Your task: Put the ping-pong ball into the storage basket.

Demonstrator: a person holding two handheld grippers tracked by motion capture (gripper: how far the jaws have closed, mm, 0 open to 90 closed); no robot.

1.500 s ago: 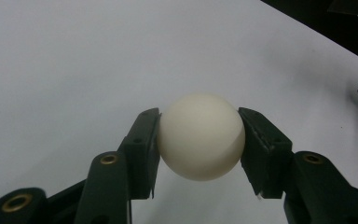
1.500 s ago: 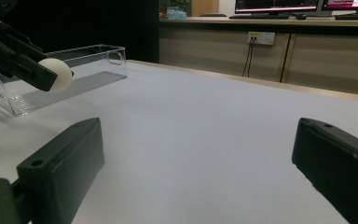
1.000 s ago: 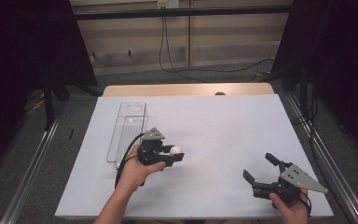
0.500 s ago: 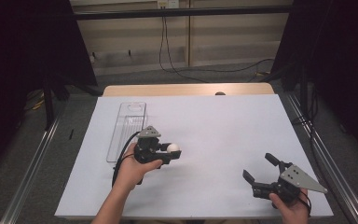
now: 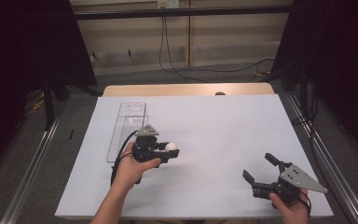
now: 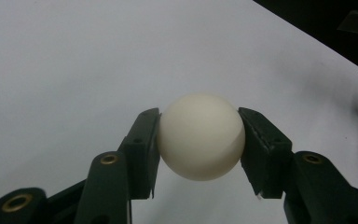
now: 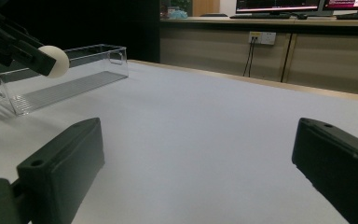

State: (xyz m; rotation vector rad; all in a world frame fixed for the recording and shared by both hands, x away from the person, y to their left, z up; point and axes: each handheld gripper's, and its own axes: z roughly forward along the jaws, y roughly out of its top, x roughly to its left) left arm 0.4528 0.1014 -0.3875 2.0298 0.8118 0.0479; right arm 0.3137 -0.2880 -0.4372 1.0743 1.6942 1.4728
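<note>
The left claw [image 5: 171,150] is clenched on one white ball [image 5: 170,147]; in the left gripper view both pads press against the ball [image 6: 200,136] at its widest part, and it hangs clear of the white bench [image 5: 214,140] surface. Compared with a second ago, the left hand has shifted slightly toward the clear plastic tray [image 5: 126,130], with the grip unchanged. Judgement: the ball is in transit, and the short shift suggests the carry toward the tray has begun; placement is not yet done.

The right claw [image 5: 260,169] is released, its jaws standing wide apart with nothing between them, resting low near the bench's near right corner, well apart from the ball. It has held its place over the same second. In the right gripper view, the ball [image 7: 55,61] appears just in front of the tray [image 7: 60,79].

Count:
- Balls: one, held.
- Trays: one, with nothing visible inside it.
- Claws: two.
</note>
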